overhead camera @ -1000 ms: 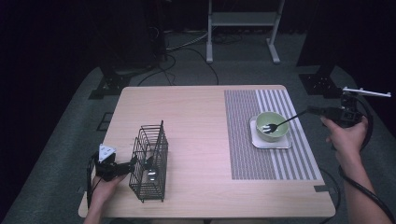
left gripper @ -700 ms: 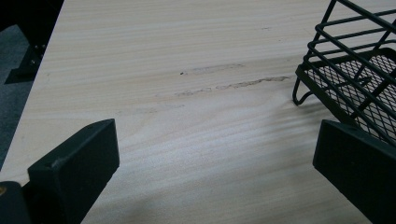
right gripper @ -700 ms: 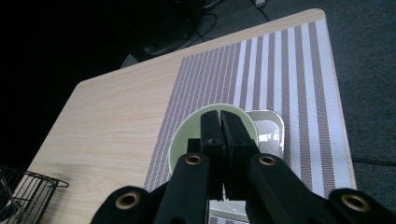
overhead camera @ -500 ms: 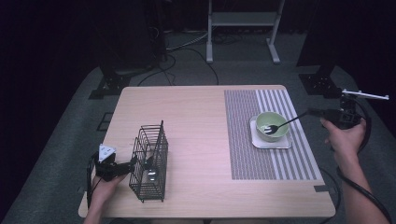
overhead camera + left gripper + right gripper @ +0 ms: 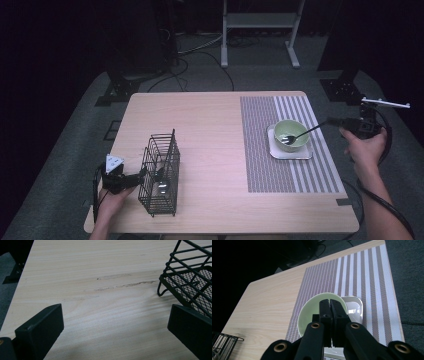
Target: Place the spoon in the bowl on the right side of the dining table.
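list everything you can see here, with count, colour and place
table: 1, light wood, centre
mat: 1, striped grey and white, right part of table
tray: 1, white, on mat
bowl: 1, pale green, on tray
fork: 1, dark, head in bowl, handle in right gripper
basket: 1, black wire, near left of table
stand: 1, grey metal, floor beyond table
left gripper: black, open, at basket
right gripper: black, shut on fork, right of table

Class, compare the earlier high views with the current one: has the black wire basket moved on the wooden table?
No. The black wire basket stands at the same spot near the wooden table's front left edge, equally far from the striped placemat.
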Available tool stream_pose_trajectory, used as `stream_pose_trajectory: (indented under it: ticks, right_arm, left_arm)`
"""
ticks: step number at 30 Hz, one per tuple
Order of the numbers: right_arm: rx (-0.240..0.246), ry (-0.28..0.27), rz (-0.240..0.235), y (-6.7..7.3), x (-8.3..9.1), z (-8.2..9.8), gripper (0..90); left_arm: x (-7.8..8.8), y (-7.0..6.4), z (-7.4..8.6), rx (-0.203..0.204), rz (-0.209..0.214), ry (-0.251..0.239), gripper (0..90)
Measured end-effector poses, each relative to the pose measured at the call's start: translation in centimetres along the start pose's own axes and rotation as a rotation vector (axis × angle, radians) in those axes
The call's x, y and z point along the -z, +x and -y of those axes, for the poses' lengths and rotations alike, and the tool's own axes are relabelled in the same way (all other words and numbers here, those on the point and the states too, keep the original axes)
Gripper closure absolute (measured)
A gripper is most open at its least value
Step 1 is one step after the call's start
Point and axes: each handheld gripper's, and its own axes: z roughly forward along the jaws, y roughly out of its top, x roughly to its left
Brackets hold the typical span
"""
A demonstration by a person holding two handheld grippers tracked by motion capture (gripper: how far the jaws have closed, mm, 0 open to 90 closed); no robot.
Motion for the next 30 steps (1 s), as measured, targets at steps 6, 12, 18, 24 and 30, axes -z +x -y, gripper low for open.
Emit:
stream_pose_trajectory:
  ticks: [6,12,18,24,30]
  right_arm:
    - [-0.006,0.009,0.003,-0.3,-0.7,0.2,88.4]
    - [-0.014,0.014,0.008,-0.8,-0.9,0.5,88.3]
    - [-0.022,0.026,0.015,-1.4,-1.5,1.0,87.9]
    - [-0.036,0.03,0.009,-1.9,-1.9,1.4,88.1]
    - [-0.05,0.038,-0.002,-2.3,-2.1,1.8,85.7]
  left_arm:
    - [0.0,0.0,0.0,-0.002,-0.001,0.0,0.0]
    - [-0.1,-0.1,0.0,-0.001,-0.004,0.001,0.0]
    - [-0.1,0.0,-0.1,0.0,-0.004,0.003,0.0]
    - [-0.2,0.0,-0.1,-0.007,-0.006,0.003,0.0]
    - [-0.1,-0.1,-0.1,-0.01,-0.005,-0.008,0.0]
